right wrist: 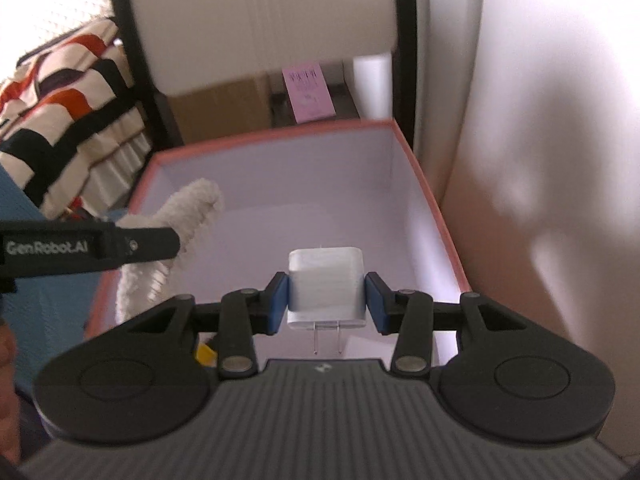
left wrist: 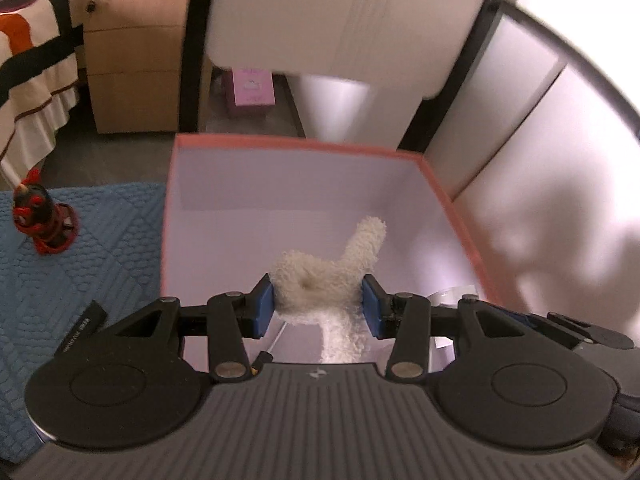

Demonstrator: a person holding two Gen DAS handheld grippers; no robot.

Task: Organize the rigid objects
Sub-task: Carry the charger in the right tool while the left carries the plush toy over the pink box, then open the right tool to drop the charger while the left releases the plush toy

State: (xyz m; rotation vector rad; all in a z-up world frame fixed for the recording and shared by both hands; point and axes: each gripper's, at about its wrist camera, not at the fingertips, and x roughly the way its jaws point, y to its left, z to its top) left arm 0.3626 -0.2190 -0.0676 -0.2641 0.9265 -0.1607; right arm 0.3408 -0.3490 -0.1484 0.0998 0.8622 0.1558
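A pink-rimmed box (left wrist: 452, 204) with a pale inside lies open below both grippers. My left gripper (left wrist: 318, 306) is shut on a white fluffy toy (left wrist: 332, 272), held over the box's near part. In the right wrist view my right gripper (right wrist: 327, 302) is shut on a white plug adapter (right wrist: 326, 288), prongs pointing toward the camera, above the same box (right wrist: 436, 208). The fluffy toy (right wrist: 176, 220) and the left gripper's black arm show at the left of that view. A small yellow thing (right wrist: 205, 354) lies on the box floor, partly hidden.
A red and black figurine (left wrist: 42, 216) stands on a blue quilted mat (left wrist: 80, 280) left of the box. A wooden drawer unit (left wrist: 136, 60), a striped bedspread (left wrist: 32, 60), a pink carton (left wrist: 252, 88) and a white wall (right wrist: 540, 160) surround the spot.
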